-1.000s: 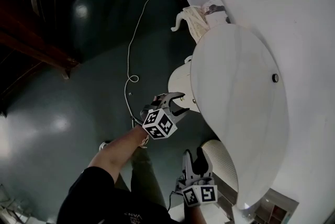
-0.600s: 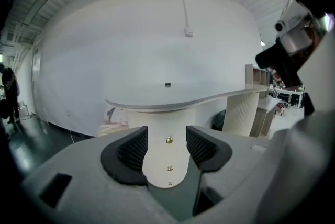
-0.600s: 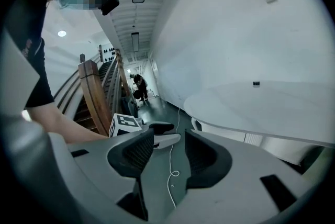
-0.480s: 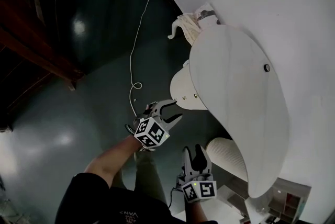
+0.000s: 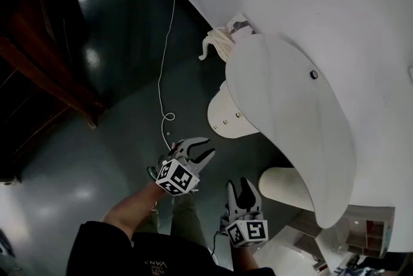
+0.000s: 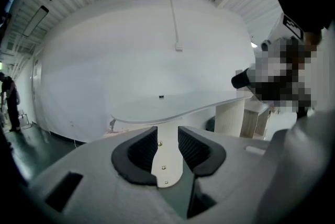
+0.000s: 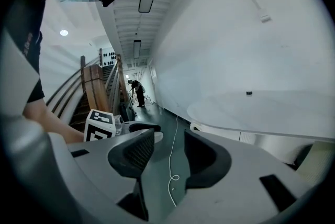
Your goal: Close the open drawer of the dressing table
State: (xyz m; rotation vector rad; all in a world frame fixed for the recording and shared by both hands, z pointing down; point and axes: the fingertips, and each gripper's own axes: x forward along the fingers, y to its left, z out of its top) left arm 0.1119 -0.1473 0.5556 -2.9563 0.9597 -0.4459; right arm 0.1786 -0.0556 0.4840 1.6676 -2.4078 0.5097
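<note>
The white dressing table's top (image 5: 284, 120) stands against the white wall. Under its left edge a rounded white drawer front (image 5: 226, 117) with small knobs shows. My left gripper (image 5: 197, 153) hangs below and left of that front, apart from it. Its jaws are closing with nothing between the pads. In the left gripper view the drawer front (image 6: 166, 157) shows through the gap of the left gripper (image 6: 167, 136), well beyond it. My right gripper (image 5: 240, 194) is open and empty, nearer to me, in front of a ribbed white leg (image 5: 284, 186). The right gripper (image 7: 170, 144) looks along the floor beside the table top (image 7: 261, 110).
A white cable (image 5: 164, 75) runs down the wall and curls on the dark glossy floor. Dark wooden furniture (image 5: 39, 75) stands at the left. A white cloth bundle (image 5: 219, 42) lies behind the table. A small dark object (image 5: 313, 74) sits on the top. A person (image 7: 137, 91) stands far off.
Both grippers have drawn back from the table towards me. The left gripper has left the drawer front and its jaws have narrowed. The right gripper's jaws look the same.
</note>
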